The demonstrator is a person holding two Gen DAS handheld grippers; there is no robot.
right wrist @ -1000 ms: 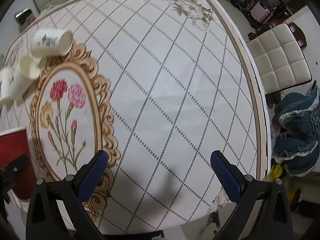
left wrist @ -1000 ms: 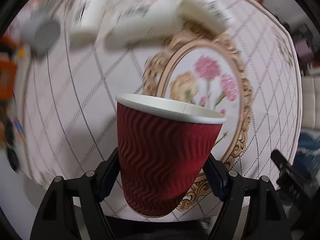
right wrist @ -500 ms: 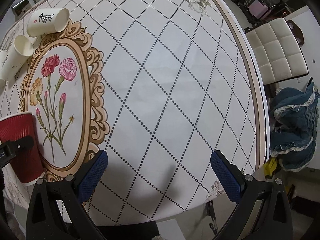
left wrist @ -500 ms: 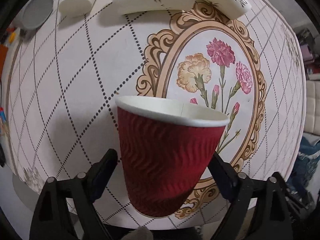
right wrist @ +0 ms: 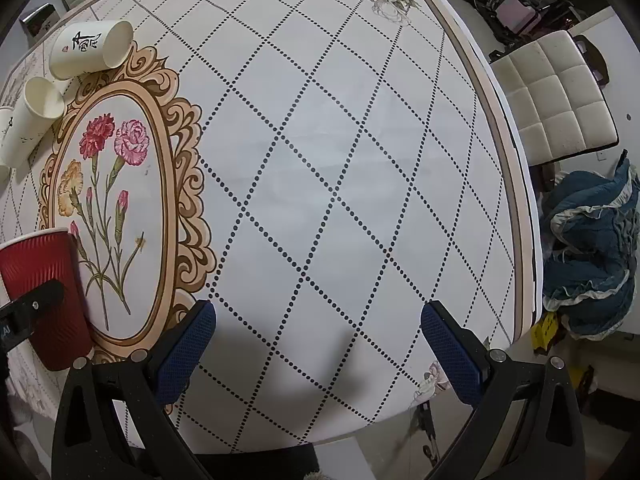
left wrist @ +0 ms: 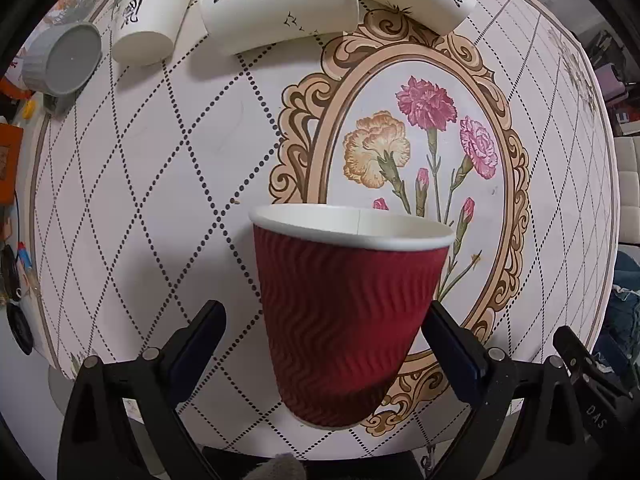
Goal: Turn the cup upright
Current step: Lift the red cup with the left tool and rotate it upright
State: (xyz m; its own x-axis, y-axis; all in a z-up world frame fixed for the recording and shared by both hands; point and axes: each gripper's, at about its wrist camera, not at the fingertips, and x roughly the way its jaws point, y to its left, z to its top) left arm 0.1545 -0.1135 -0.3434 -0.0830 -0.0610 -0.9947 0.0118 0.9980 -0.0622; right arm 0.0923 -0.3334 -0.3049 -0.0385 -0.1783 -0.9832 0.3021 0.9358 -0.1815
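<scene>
Ribbed red paper cup (left wrist: 344, 320) stands rim-up between the spread fingers of the left tongs (left wrist: 324, 344), seemingly just released | right tongs (right wrist: 318, 344) gape empty beside | white paper cups (left wrist: 280, 4) lie toppled beyond.

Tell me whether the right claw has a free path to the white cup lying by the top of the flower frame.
Probably yes. The right claw is open and empty, and only bare tablecloth lies between it and the white cup. The red cup sits off to the side.
</scene>
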